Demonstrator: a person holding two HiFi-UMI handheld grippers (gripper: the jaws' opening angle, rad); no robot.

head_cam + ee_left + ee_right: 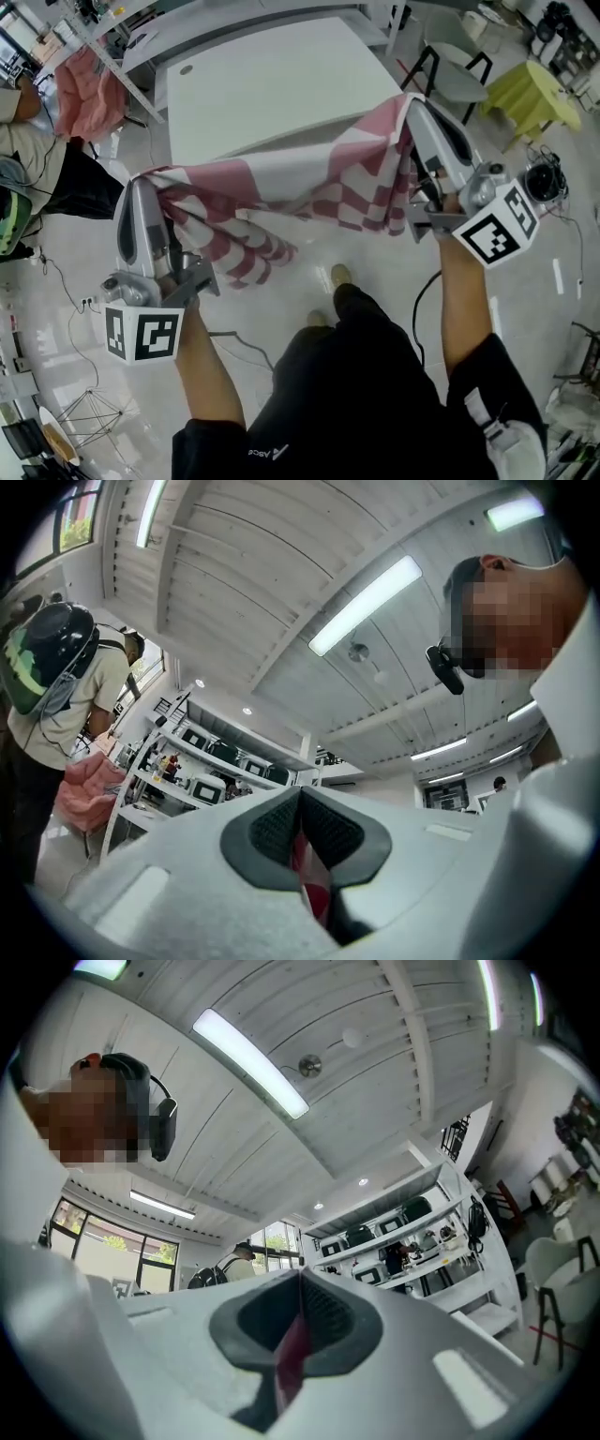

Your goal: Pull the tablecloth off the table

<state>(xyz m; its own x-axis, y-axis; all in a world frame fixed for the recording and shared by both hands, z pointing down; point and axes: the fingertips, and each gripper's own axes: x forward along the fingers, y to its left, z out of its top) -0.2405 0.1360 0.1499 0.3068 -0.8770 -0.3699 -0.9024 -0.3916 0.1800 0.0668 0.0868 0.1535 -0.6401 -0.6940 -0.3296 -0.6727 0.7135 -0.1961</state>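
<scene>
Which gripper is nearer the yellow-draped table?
Right. The right gripper, shut on the red-checked tablecloth, is left of the yellow-draped table in the head view; the left gripper holds the cloth's far end.

Head view looks steeply down on the table (262,84); both gripper views face upward, sharing the ceiling (281,564)

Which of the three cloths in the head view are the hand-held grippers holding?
The red-and-white checked tablecloth, stretched between the left hand-held gripper and the right hand-held gripper. The pink cloth upper left and yellow-green cloth upper right are untouched.
</scene>
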